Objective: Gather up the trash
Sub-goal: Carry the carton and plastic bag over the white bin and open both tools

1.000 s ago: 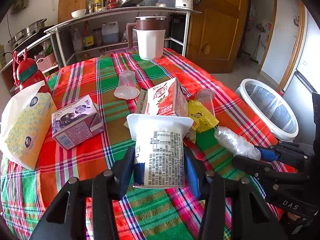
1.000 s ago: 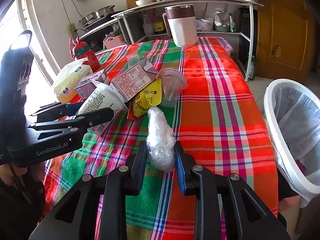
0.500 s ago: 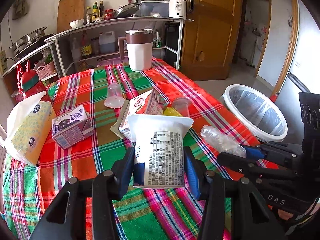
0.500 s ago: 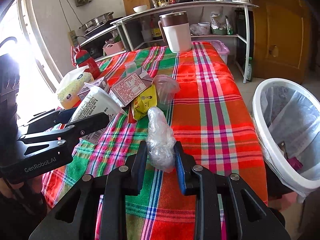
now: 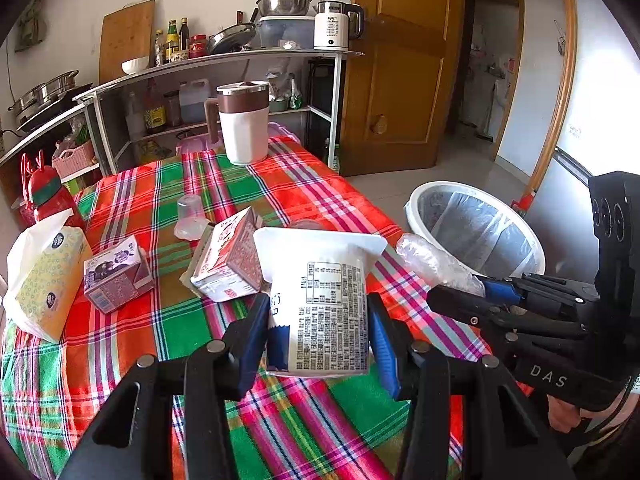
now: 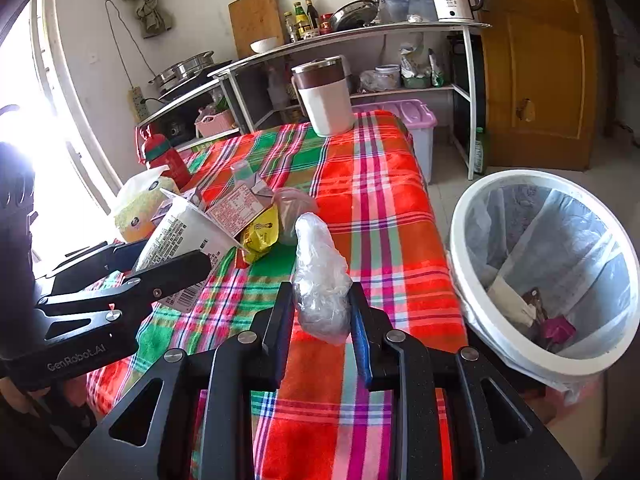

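Observation:
My left gripper [image 5: 318, 338] is shut on a white paper cup [image 5: 320, 300] with printed text, held above the plaid tablecloth [image 5: 192, 332]. My right gripper [image 6: 322, 320] is shut on a crumpled clear plastic wrap [image 6: 320, 276], held above the table's right edge. The right gripper also shows in the left wrist view [image 5: 480, 286], holding the wrap [image 5: 432, 264]. The white bin [image 6: 548, 264] with a clear liner stands on the floor right of the table and holds some trash. On the table lie a red carton [image 5: 230, 260], a purple carton [image 5: 116, 274], a yellow wrapper [image 6: 260, 234] and a clear cup [image 5: 190, 216].
A tissue pack [image 5: 44, 280] and a red bottle [image 5: 50, 196] sit at the table's left. A white jug with a brown lid [image 5: 244, 122] stands at the far end. Shelves with kitchenware [image 5: 240, 52] lie behind. A wooden door [image 5: 400, 80] is at the back right.
Both grippers have risen and pulled back from the table with their loads. The bin now appears closer to the right gripper. The items on the table have not moved.

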{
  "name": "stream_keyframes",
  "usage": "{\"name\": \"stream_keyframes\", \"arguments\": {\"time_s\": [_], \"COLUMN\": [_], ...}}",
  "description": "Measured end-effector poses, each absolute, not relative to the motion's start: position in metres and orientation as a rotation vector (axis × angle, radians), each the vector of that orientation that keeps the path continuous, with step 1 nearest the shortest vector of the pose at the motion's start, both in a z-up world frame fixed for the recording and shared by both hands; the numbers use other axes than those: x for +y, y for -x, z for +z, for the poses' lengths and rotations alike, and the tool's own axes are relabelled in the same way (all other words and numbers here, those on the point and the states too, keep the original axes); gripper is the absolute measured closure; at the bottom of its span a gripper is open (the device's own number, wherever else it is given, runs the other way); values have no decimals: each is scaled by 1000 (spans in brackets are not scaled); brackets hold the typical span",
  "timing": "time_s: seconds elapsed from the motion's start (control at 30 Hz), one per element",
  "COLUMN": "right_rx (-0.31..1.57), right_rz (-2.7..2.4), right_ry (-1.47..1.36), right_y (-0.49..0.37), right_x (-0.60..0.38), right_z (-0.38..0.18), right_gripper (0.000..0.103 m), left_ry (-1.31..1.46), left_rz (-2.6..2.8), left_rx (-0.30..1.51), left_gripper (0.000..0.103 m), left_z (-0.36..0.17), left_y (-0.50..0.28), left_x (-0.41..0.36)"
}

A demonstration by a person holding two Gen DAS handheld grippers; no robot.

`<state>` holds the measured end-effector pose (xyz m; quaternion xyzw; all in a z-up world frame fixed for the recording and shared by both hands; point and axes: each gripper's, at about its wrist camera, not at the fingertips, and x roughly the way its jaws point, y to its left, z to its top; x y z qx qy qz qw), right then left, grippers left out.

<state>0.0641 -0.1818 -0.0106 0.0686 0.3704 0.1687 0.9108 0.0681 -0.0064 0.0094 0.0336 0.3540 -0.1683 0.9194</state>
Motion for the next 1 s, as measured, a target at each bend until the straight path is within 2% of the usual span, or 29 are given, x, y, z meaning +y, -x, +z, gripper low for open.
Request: {"name": "stream_keyframes", "arguments": {"time_s": [0.6,1.0], "right_rx": [730,787], "right_rz": [126,15], "right_ry": [-189,-202], "right_y": [-71,-89], "right_x": [-293,-348], "right_z": [3,-21], "right_gripper": [75,75], "left_ry": [-107,-167], "left_rz": [-521,-568], "left_rx": [708,744], "left_gripper": [53,53], "left_z": [18,2], "left_y": [-93,-105], "left_x": [-110,-176]}}
